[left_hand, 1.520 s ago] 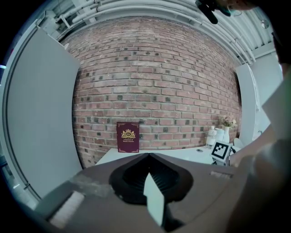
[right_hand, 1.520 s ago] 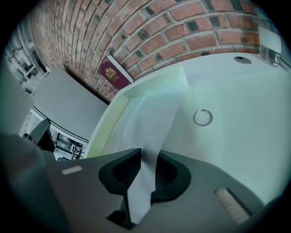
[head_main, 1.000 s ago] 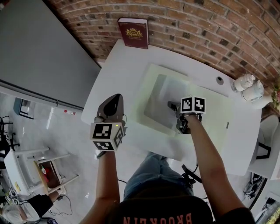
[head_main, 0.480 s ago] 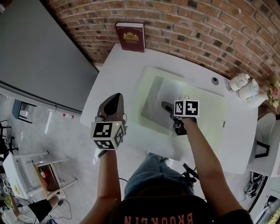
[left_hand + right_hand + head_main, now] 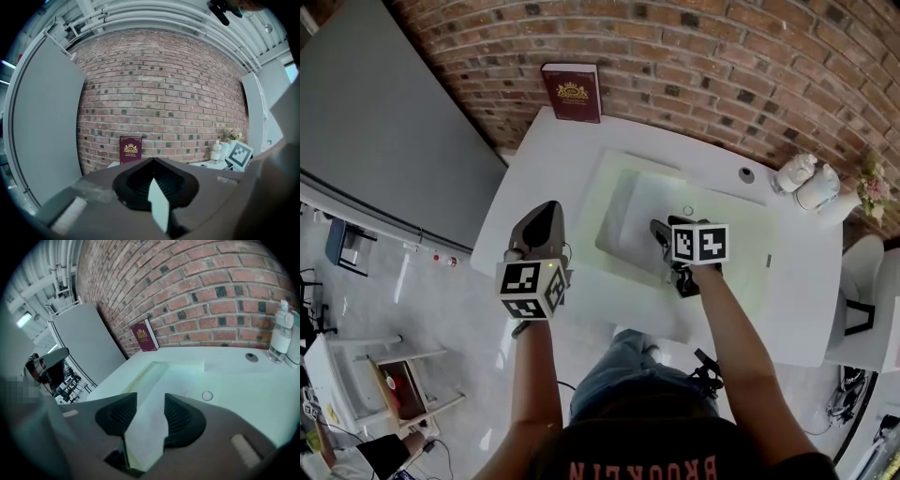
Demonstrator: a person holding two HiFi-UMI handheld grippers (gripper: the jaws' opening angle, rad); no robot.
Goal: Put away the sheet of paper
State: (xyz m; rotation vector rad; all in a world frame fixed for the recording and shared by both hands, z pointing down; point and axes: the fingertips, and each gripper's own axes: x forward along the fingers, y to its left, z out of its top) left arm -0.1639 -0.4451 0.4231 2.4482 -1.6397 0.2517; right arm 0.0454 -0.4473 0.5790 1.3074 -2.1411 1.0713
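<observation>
A pale green sheet of paper (image 5: pixel 642 202) lies on the white table (image 5: pixel 544 159), with one part lifted and folded over. My right gripper (image 5: pixel 662 231) is low over its middle. In the right gripper view a raised flap of the paper (image 5: pixel 145 427) runs up between the two dark pads (image 5: pixel 117 416), and the jaws are closing on it. My left gripper (image 5: pixel 542 217) hangs off the table's left edge, away from the sheet, jaws together. In the left gripper view a thin pale strip (image 5: pixel 157 208) shows at their seam; I cannot tell what it is.
A dark red book (image 5: pixel 572 92) leans on the brick wall at the table's back edge. White bottles (image 5: pixel 806 183) stand at the back right. A small ring (image 5: pixel 687 210) and a round hole (image 5: pixel 746 173) mark the tabletop. A grey panel (image 5: pixel 384 122) stands to the left.
The right gripper has stayed over the sheet and shifted slightly to the left. The left gripper has held its place beside the table.
</observation>
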